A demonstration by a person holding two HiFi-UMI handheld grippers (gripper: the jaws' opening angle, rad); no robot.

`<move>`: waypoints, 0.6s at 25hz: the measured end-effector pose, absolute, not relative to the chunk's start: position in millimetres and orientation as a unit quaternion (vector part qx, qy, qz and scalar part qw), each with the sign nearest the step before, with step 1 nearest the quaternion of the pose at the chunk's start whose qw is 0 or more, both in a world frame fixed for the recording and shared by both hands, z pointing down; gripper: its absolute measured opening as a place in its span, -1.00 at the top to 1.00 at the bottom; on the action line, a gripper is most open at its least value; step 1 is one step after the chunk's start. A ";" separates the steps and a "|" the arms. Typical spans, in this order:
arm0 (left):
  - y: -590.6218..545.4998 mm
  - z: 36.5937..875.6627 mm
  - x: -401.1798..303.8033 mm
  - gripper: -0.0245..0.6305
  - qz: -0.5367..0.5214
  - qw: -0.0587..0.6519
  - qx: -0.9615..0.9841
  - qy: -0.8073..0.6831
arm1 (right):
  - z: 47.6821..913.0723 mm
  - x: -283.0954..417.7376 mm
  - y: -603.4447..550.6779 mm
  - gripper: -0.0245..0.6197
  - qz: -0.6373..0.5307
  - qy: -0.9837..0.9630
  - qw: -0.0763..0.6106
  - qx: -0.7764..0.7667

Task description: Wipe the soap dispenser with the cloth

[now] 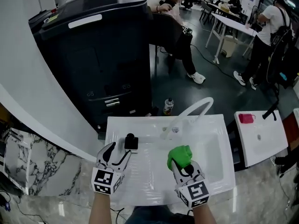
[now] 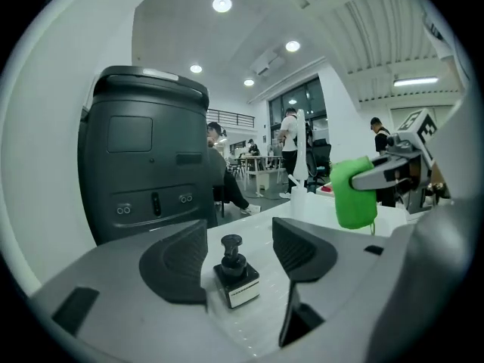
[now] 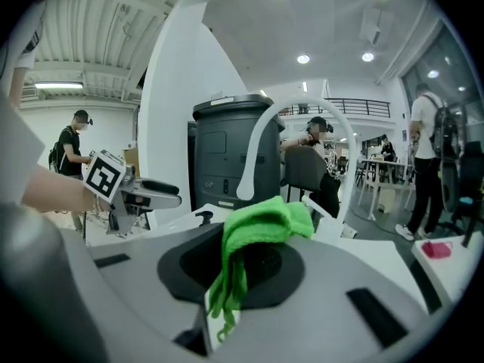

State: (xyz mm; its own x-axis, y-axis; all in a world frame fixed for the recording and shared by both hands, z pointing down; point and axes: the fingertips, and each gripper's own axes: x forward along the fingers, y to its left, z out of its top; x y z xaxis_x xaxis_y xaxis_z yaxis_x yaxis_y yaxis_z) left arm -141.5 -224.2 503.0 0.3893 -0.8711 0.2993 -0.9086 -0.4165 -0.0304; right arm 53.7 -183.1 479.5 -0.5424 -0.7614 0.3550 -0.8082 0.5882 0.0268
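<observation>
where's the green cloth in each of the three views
Head view: green cloth lower centre, over the sink, in the right gripper.
Left gripper view: right of centre, hanging from the right gripper.
Right gripper view: dead centre, clamped between the jaws.
Shared landmark: the big dark machine behind the sink.

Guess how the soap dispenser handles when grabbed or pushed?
Soap dispenser looks rigid: a squat, square black body, so probably stable. The narrow pump head may dip if squeezed. On the smooth sink it could slide when pushed.

A green cloth hides the right tool's jaw gap; soap dispenser label unreadable.
</observation>
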 end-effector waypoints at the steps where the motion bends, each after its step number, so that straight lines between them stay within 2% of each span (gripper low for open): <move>1: -230.4 509.8 -141.5 0.07 0.140 0.072 0.834 -0.528 | 485.7 52.5 -180.7 0.78 0.075 -0.874 0.171 0.449; 15: -300.7 592.3 -117.7 0.19 0.188 0.119 0.866 -0.447 | 542.3 50.1 -156.4 0.78 0.127 -0.855 0.217 0.454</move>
